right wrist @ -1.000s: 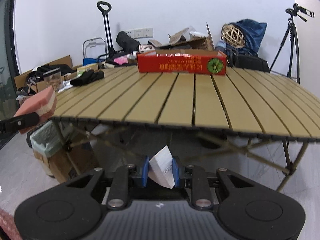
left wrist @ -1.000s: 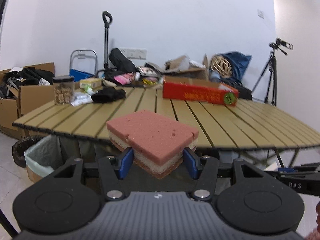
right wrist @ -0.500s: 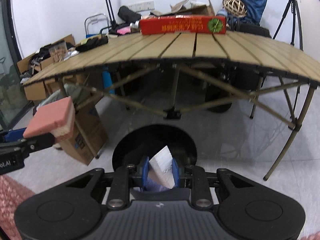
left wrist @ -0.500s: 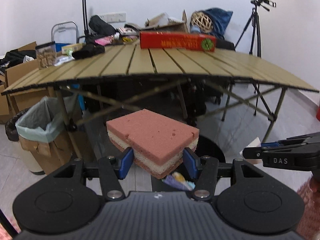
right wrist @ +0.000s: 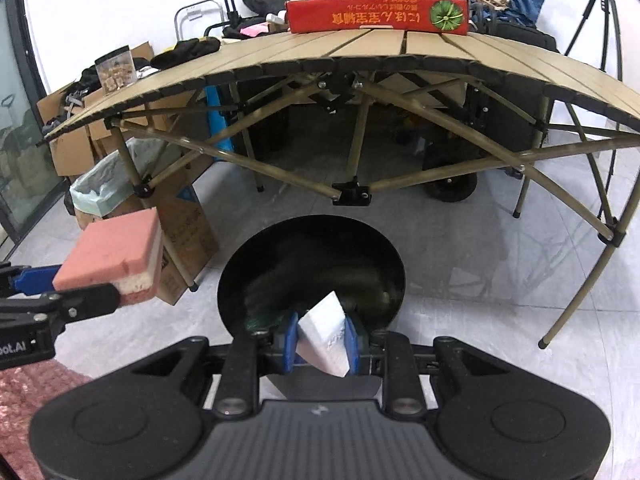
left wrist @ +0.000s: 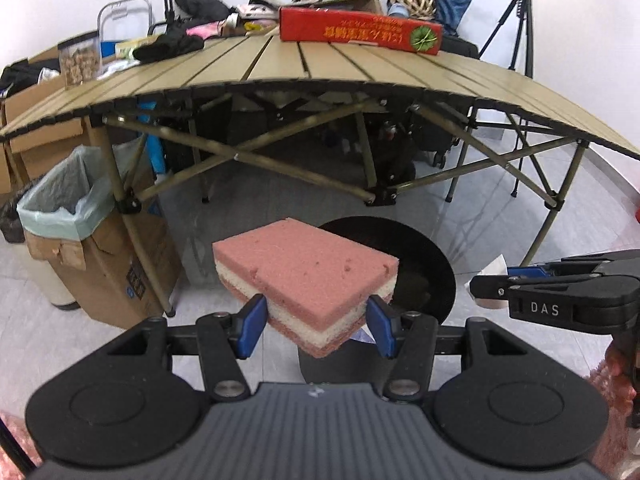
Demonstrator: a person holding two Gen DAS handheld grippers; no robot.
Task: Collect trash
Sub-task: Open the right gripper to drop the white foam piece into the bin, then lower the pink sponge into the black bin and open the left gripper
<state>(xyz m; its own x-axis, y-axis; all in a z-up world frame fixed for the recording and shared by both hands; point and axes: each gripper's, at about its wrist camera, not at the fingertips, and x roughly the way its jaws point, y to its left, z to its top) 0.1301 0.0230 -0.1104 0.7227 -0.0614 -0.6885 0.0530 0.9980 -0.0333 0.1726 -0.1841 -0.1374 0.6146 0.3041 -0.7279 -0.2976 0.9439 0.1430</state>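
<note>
My left gripper point(left wrist: 316, 322) is shut on a pink and white layered sponge point(left wrist: 304, 272), held in the air at the left rim of a round black trash bin point(left wrist: 424, 268) on the floor. My right gripper point(right wrist: 320, 340) is shut on a folded white paper point(right wrist: 324, 336), held above the near part of the bin point(right wrist: 312, 256). The sponge also shows at the left of the right wrist view point(right wrist: 112, 256). The right gripper shows at the right of the left wrist view point(left wrist: 560, 300). Some trash lies inside the bin, blurred.
A slatted folding table point(left wrist: 320, 68) stands behind the bin, with a red box point(left wrist: 360, 30), black cloth point(left wrist: 168, 46) and a jar point(left wrist: 80, 60) on it. A cardboard box lined with a green bag point(left wrist: 80, 216) stands left. A tripod point(left wrist: 524, 20) is at the back right.
Both grippers have come down from table height to below the table edge and moved over the black bin. Each still holds its item.
</note>
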